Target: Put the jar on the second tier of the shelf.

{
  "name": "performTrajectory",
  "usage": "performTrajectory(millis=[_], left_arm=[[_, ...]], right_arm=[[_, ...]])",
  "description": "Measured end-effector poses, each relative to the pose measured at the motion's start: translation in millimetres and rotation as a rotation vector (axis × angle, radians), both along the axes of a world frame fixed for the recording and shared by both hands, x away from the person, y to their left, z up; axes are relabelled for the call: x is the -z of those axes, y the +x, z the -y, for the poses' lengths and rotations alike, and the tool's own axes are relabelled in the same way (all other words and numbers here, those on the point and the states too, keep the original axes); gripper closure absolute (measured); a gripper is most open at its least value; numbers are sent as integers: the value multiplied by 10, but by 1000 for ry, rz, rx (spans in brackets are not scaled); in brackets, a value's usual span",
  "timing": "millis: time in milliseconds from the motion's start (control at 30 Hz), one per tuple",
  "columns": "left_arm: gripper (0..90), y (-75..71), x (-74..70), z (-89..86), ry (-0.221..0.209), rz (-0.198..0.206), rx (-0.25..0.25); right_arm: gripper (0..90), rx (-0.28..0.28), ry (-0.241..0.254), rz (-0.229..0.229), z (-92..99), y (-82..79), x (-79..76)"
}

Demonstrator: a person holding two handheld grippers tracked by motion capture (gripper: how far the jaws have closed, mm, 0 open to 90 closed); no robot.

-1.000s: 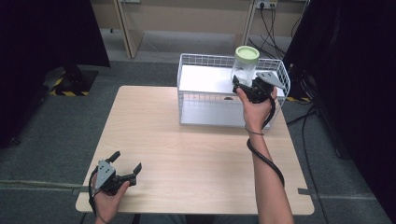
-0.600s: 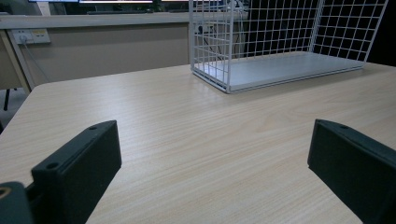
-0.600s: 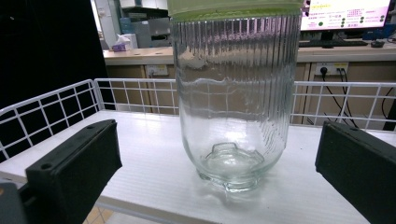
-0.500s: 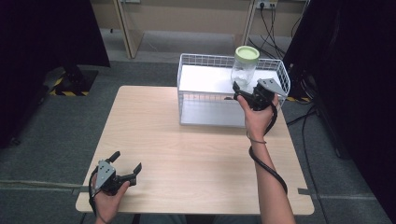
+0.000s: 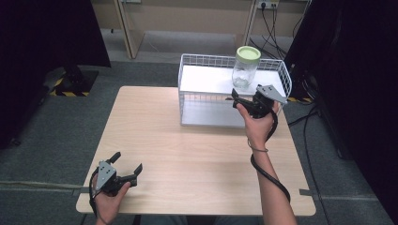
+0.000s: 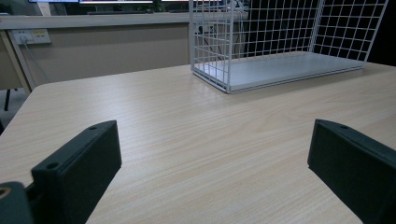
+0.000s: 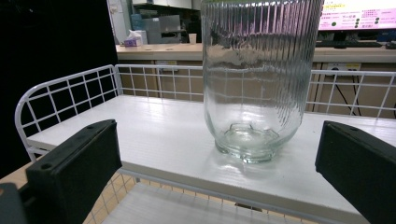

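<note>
Left tool (image 6: 212,175) low over bare wooden desk (image 6: 187,121), jaws spread wide, nothing between them. White wire rack (image 6: 275,42) well ahead, right of centre, standing on desk; lower shelf empty. Beige wall panel behind, wall socket (image 6: 30,35) at far left.

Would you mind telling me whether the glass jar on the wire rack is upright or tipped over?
Upright. The glass jar stands on its base on the top shelf of the wire rack, its green lid uppermost.
</note>
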State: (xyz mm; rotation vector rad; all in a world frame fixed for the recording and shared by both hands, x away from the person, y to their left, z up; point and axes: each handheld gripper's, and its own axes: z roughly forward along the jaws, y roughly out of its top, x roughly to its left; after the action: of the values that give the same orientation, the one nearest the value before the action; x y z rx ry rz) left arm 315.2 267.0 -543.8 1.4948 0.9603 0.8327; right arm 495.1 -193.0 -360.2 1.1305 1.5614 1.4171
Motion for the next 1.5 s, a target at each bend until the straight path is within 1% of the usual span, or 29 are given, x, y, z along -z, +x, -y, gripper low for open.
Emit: performTrajectory(millis=[267, 467, 867, 1133, 1500], left_arm=[[22, 0, 0, 1, 0, 1, -1], [22, 0, 0, 3, 1, 1, -1], [22, -1, 0, 7, 2, 3, -1], [22, -1, 0, 9, 2, 3, -1], [22, -2, 0, 16, 4, 4, -1]], right_arm=[[3, -11, -9, -5, 12, -81, 58], [3, -23, -24, -12, 21, -159, 131], [3, -37, -23, -18, 51, -306, 247], [3, -39, -31, -32, 101, -410, 377], [3, -46, -50, -48, 170, -554, 493]])
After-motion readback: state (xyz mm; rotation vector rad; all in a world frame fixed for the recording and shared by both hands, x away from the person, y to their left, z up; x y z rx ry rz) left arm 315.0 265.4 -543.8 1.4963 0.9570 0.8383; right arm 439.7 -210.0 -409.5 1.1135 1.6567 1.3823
